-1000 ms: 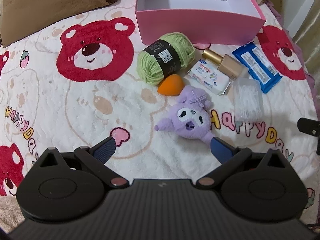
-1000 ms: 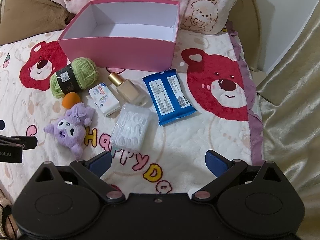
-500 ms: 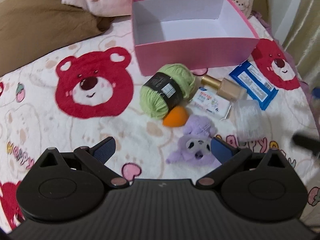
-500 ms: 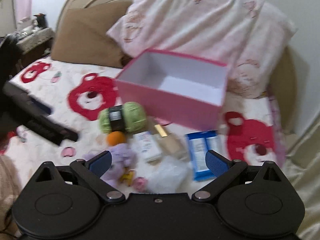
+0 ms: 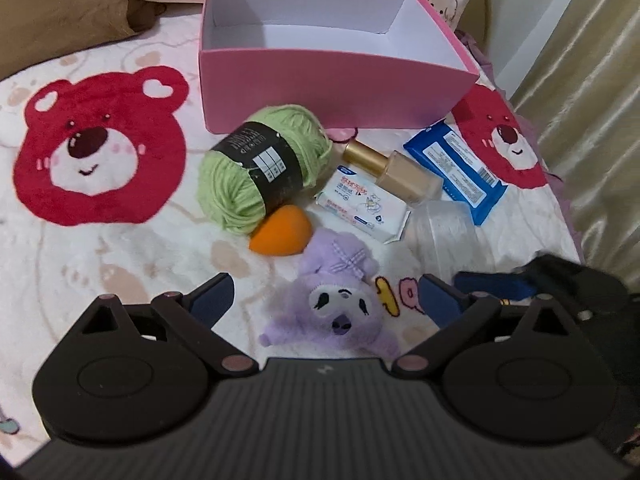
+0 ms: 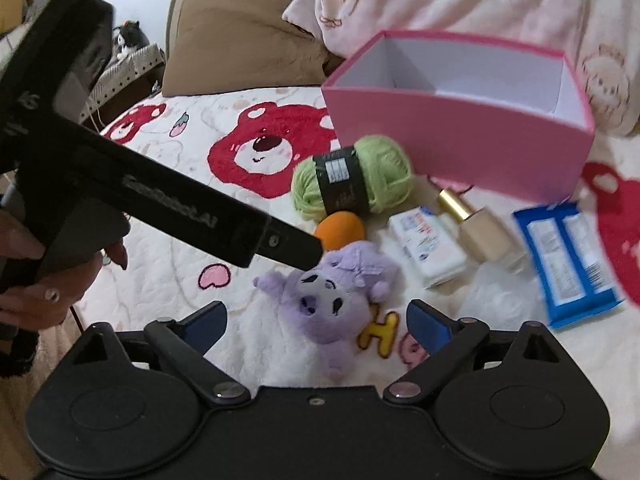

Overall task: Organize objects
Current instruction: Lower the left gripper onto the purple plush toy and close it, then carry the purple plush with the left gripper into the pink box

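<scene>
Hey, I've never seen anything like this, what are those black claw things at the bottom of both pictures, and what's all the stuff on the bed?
Those are hand-held grippers: a person carries one in each hand, and each has a camera looking along its two fingers. One picture is from the left gripper, the other from the right gripper. Both are starting to close around the purple plush toy, but neither grips it yet.

On the bear-print blanket lie green yarn, an orange sponge, a small tissue pack, a foundation bottle, a blue wipes pack and a clear, blurry packet. Behind them stands an empty pink box. Nothing is held.
</scene>
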Demonstrator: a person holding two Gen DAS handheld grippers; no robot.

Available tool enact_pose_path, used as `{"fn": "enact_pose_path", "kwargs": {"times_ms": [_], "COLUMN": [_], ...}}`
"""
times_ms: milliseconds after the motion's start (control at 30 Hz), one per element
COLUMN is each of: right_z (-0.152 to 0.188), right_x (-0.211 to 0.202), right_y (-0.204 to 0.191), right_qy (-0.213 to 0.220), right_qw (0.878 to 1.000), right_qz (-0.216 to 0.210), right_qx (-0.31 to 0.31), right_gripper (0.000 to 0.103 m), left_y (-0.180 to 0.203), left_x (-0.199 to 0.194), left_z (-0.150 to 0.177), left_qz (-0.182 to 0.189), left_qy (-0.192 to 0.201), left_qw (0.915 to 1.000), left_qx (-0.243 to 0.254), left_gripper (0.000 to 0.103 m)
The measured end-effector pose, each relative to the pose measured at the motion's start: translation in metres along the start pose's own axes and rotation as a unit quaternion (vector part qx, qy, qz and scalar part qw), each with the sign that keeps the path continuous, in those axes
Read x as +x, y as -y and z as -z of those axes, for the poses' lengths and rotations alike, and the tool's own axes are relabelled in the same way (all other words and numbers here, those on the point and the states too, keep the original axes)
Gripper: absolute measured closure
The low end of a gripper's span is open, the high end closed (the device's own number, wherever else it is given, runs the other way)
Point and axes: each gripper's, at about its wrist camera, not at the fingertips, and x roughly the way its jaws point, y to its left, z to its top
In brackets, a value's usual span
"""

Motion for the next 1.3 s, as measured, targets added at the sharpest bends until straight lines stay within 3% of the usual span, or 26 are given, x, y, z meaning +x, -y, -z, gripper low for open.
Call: {"fn": "enact_pose_path", "kwargs": {"times_ms": [100,233,333,433,567,633,700,800,1000,1300], "right_z": [0.011,0.018,0.022,0.023,0.021,0.019,0.02,0.022,0.024,0.011], "right_x": [0.016,0.04,0.05,0.056,0.055,0.053,0.051,0.052,0.058,0.007], "right_y": [0.006,0.011,0.011,0.015,0.016,0.013,0.006,-0.004,0.01,-0.003], "right_qy": [0.003,-0.021,-0.031,-0.036,-0.039,-0.043,-0.052,-0.046,-0.043,-0.01], "right_qw": [1.0,0.999,0.999,0.998,0.998,0.998,0.998,0.998,0.998,0.997], "right_qz": [-0.01,-0.004,0.01,0.016,0.021,0.017,0.03,0.051,0.035,0.068], "right_qx": [0.023,0.039,0.037,0.049,0.04,0.039,0.03,-0.003,0.025,-0.044], "right_gripper": [0.009,0.011,0.013,0.025,0.042,0.056,0.061,0.062,0.059,0.063], "left_y": [-0.004,-0.012,-0.015,-0.019,-0.029,-0.028,-0.031,-0.029,-0.023,0.006], "left_x": [0.012,0.028,0.038,0.045,0.054,0.052,0.051,0.046,0.052,0.017], "left_z": [0.004,0.013,0.019,0.023,0.03,0.031,0.032,0.034,0.044,0.039], "left_qz": [0.006,0.017,0.019,0.031,0.044,0.049,0.05,0.041,0.053,0.086], "left_qy": [-0.007,-0.019,-0.024,-0.027,-0.026,-0.021,-0.037,-0.027,-0.024,-0.012], "left_qw": [0.9999,0.9996,0.9994,0.9991,0.9976,0.9972,0.9941,0.9937,0.9938,0.9949], "left_qx": [-0.004,-0.009,-0.012,-0.01,-0.048,-0.053,-0.089,-0.1,-0.095,-0.05], "left_gripper": [0.012,0.038,0.046,0.046,0.041,0.051,0.056,0.064,0.065,0.068]}}
